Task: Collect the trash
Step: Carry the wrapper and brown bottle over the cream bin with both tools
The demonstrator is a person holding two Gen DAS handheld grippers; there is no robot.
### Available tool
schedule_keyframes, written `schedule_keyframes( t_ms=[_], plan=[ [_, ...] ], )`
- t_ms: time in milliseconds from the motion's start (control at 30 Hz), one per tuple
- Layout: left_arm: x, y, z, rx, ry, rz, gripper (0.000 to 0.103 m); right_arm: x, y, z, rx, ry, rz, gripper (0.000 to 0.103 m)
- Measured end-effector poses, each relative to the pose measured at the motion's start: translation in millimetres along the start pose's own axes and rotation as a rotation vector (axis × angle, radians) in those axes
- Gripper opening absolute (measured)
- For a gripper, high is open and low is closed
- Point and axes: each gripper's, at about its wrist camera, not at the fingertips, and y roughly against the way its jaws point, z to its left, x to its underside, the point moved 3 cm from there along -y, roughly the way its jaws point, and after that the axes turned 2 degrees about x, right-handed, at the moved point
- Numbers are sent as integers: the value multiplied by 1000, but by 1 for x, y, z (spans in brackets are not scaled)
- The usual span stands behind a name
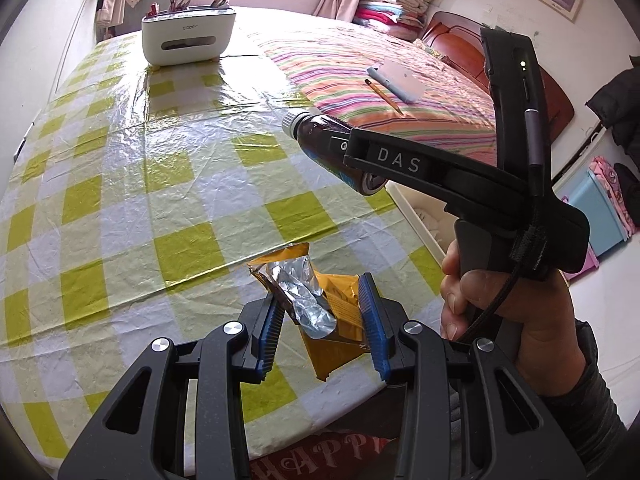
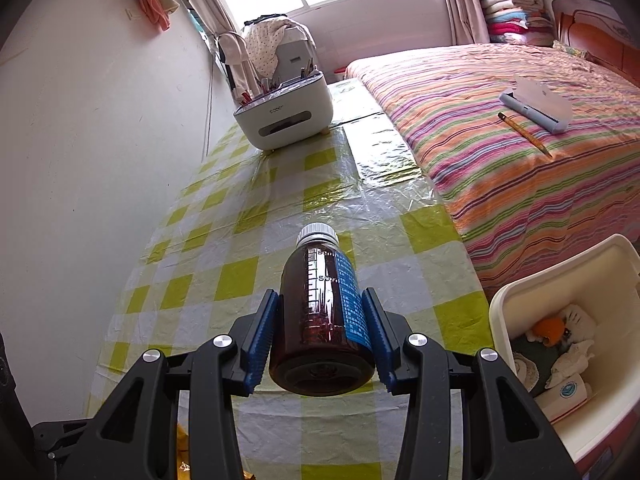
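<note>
A table [image 2: 224, 280] covered in a crinkled plastic cloth of yellow-green and white checks carries a white rounded organiser box [image 2: 286, 114] at its far end. Beside it, a bed with a multicoloured striped cover [image 2: 500, 152] holds a yellow pencil [image 2: 524, 134] and a pale blue-grey flat device [image 2: 536, 110].

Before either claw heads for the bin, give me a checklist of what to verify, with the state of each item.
1. Right claw shut on the brown bottle: ok, pads press both sides.
2. Bottle cap on: ok.
3. Left claw shut on the gold foil wrapper: ok, the wrapper is pinched and off the table.
4. Wrapper grip secure: cannot tell, the foil is crumpled and hangs loose below the pads.
5. White bin open with room: ok, some trash sits at the bottom.
6. Checked table has no trash left on it: ok in view; only the white organizer stands there.
</note>
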Motion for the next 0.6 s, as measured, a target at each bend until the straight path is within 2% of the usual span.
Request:
schedule_keyframes(
  t_ms=[600],
  plan=[
    [-31,-22,-43,41,-22,-12,36,-9,31,-72,27,-178,-85,42]
  ],
)
